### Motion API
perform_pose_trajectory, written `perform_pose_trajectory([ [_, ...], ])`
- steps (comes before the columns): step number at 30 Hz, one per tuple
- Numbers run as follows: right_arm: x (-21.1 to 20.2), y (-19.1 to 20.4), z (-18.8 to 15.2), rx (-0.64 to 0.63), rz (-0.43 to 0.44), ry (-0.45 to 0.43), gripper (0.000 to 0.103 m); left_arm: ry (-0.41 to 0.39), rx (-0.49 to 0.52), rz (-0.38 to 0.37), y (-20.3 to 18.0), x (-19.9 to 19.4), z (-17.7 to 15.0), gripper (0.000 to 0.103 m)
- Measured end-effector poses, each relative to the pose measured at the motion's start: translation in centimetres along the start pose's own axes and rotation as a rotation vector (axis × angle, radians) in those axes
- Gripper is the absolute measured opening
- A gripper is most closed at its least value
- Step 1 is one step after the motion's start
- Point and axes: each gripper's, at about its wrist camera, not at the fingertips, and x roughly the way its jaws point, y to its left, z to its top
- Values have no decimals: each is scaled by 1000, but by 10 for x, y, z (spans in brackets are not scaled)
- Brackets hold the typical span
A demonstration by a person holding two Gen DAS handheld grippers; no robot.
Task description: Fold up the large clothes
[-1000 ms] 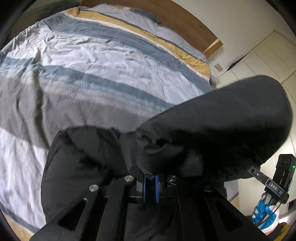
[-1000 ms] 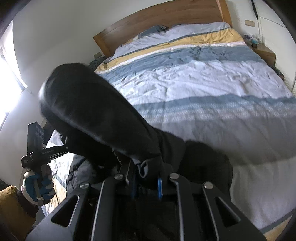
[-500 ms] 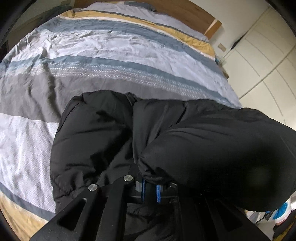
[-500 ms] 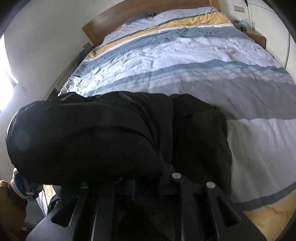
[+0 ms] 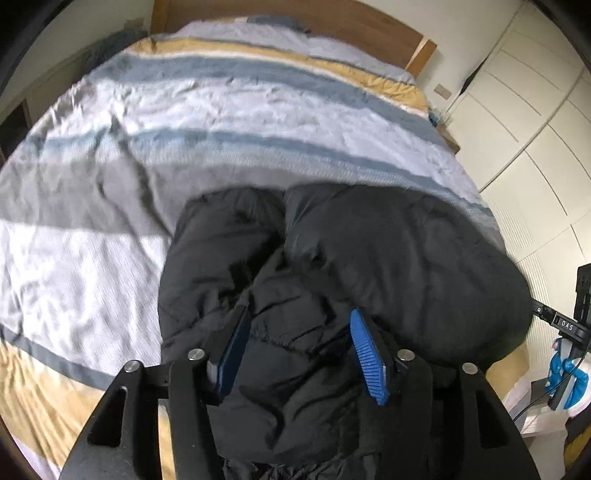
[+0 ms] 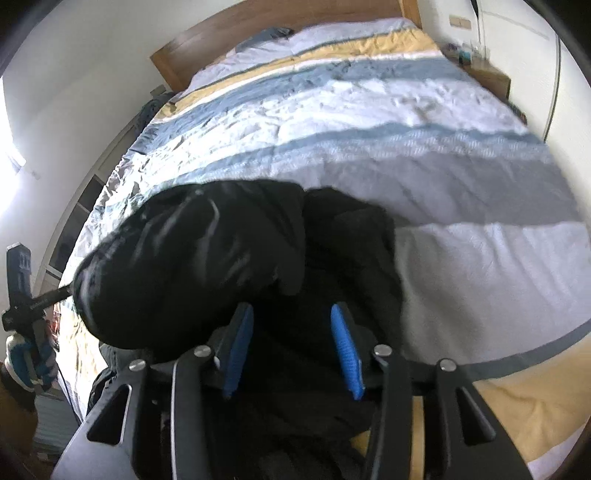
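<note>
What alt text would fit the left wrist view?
A black jacket lies bunched on a striped bed, under the left claw, whose blue pads are opening with fabric between them. At the right edge, a gloved hand holds the other claw.

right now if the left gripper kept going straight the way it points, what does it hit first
The black puffy jacket. The left gripper has its fingers opening with jacket fabric bunched between them, so it would press into that, then likely the striped bedcover beneath.

Both wrist cameras looked steeply down along their fingers from close above a black puffer jacket (image 5: 388,258) at the foot of a striped bed (image 5: 221,110), facing the wooden headboard (image 6: 258,33). Each view caught the other hand-held gripper at its edge.
</note>
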Motion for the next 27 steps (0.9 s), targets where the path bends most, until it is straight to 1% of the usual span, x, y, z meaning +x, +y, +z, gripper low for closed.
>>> perform_pose_trajectory([
  [1,-6,3,5,-13,2,-11,51,-16,8,-5,-5,-6,5,61],
  [4,-18,20,23,-51,26,-46,55,-54,39,-20,-24,-16,23,69],
  [5,-19,28,30,-67,40,-54,55,-62,49,-25,-29,-17,28,70],
  [7,-17,41,40,-95,59,-58,61,-73,73,-34,-42,-15,39,74],
  [10,-6,63,54,-143,86,-59,62,-74,106,-22,-54,-2,49,75],
  [13,10,78,59,-171,102,-50,62,-57,103,-29,-59,16,54,75],
  [16,26,88,56,-185,112,-29,63,-33,109,-15,-61,34,51,75],
  [19,41,90,50,-194,100,0,63,5,119,1,-60,50,39,75],
  [23,64,80,34,-171,79,55,63,55,134,30,-54,73,18,75],
  [27,82,66,16,-149,61,95,63,68,124,34,-48,83,2,76],
])
